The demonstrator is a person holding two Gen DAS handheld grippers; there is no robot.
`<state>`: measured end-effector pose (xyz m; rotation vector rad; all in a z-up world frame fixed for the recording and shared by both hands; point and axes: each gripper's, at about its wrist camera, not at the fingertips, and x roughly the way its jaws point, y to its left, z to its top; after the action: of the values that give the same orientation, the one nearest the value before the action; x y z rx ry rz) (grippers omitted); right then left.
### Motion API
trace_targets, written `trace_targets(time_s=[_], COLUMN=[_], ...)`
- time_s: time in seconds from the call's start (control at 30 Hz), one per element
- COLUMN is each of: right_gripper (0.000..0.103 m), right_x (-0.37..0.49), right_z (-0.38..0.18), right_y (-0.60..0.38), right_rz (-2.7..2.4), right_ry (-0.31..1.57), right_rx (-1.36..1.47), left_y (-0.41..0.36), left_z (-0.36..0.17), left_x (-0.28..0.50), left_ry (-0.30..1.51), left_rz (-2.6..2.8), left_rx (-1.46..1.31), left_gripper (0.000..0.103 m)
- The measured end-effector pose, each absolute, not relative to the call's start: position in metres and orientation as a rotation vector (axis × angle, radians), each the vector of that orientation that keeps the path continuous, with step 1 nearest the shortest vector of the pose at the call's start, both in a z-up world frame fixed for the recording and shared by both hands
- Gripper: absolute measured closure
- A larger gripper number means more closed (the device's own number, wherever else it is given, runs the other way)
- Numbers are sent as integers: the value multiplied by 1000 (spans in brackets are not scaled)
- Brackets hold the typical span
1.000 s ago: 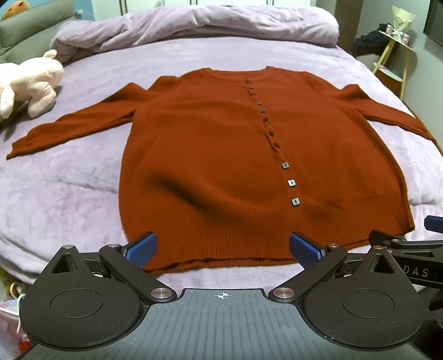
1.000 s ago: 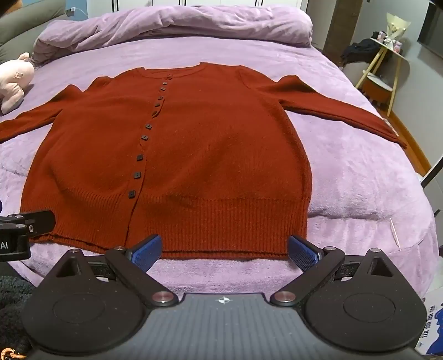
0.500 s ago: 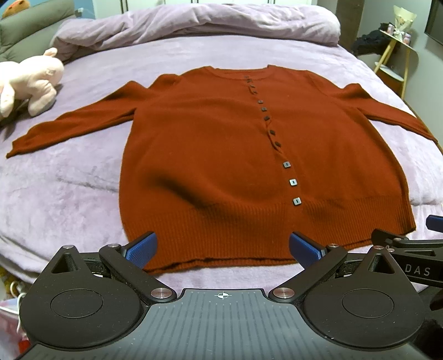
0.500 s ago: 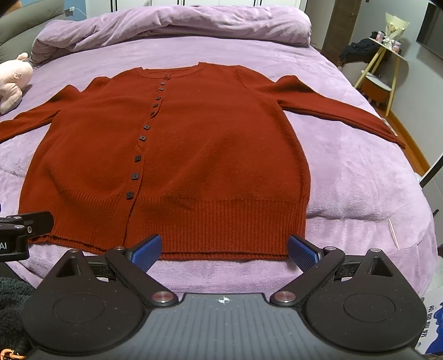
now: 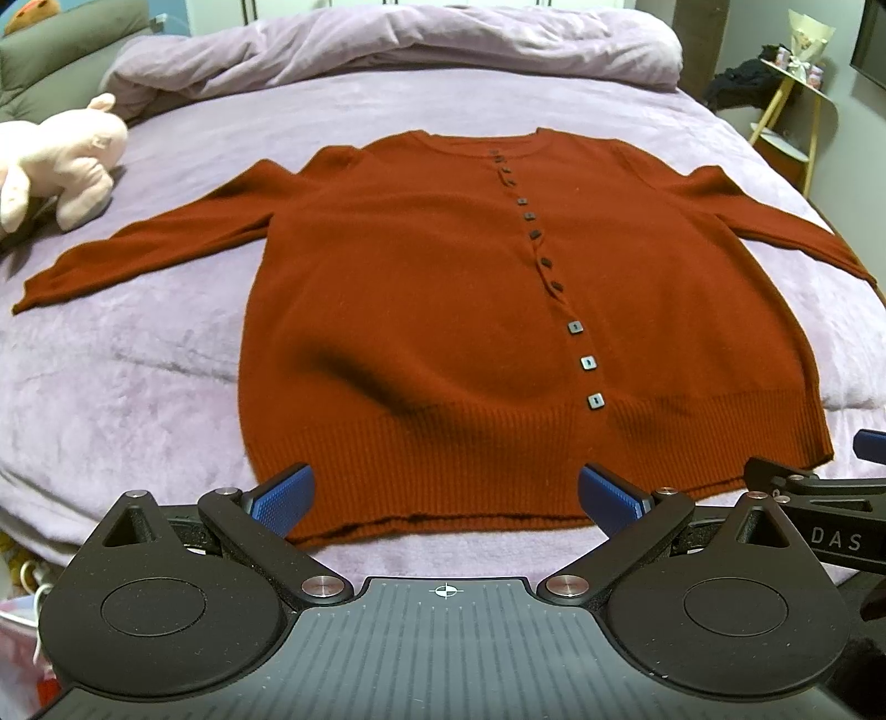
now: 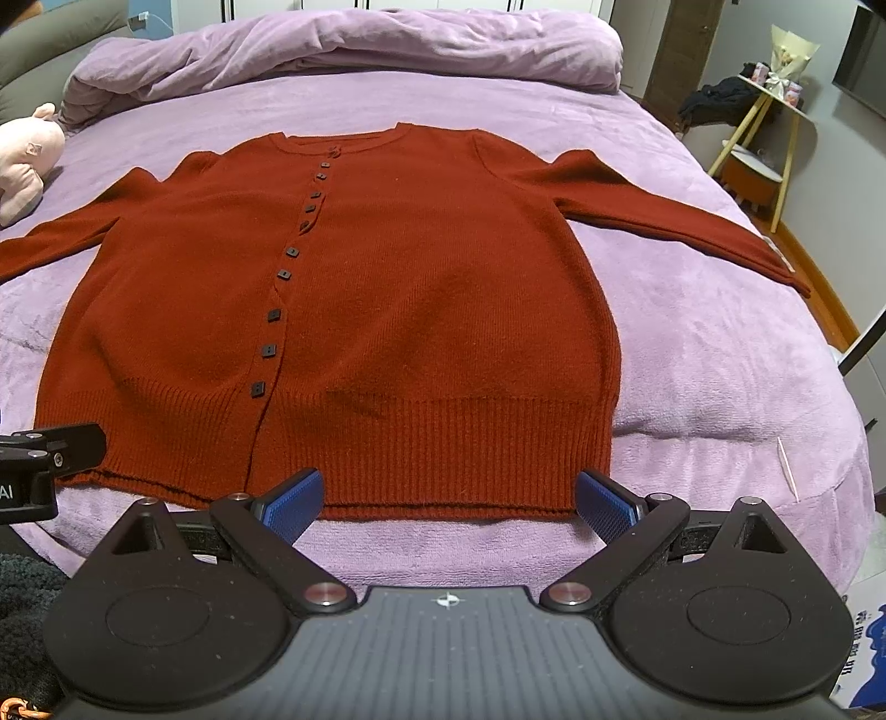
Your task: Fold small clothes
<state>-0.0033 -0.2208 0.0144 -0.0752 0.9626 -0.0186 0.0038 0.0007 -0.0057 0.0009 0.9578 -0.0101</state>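
- Grippers first: your left gripper (image 5: 446,498) sits low at the near edge of the bed, pointing straight ahead over the cardigan's hem, with its blue fingers (image 5: 282,498) spread wide and nothing between them.
- Your right gripper (image 6: 448,501) is held the same way beside it, level and facing forward, jaws wide apart and holding nothing; part of it shows at the right edge of the left view, so the two are close side by side.
- Whether either set of fingertips touches the fabric cannot be told; they line up with the ribbed hem.
- The cardigan (image 5: 470,310), rust red, lies flat and face up on the purple bedspread (image 5: 111,387), hem nearest you, neckline farthest.
- Your left gripper faces the hem's left half, your right gripper the right half (image 6: 443,332).
- A row of small square buttons (image 5: 588,363) runs from hem to neck, fastened.
- Both sleeves are spread out to the sides; the left sleeve (image 5: 138,249) reaches toward the stuffed pig, the right sleeve (image 6: 664,221) toward the bed's right edge.
- A pink stuffed pig (image 5: 55,160) lies on the bed past the left cuff, apart from it.
- A rumpled purple duvet (image 6: 343,50) is heaped along the far side of the bed.
- A small yellow-legged side table (image 6: 769,138) stands beyond the bed on the right.
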Motion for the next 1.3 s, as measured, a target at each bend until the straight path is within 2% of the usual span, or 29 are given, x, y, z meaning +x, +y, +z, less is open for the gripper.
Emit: trace_targets(time_s=[1.3], right_gripper=[5], right_x=[-4], right_z=[13], right_y=[-221], right_rz=[-36], right_ry=[954], right_rx=[-79], left_y=[1], left_z=[-8], left_x=[5], left_ry=[964], left_rz=[-18], left_rx=[-7], left_gripper=[0])
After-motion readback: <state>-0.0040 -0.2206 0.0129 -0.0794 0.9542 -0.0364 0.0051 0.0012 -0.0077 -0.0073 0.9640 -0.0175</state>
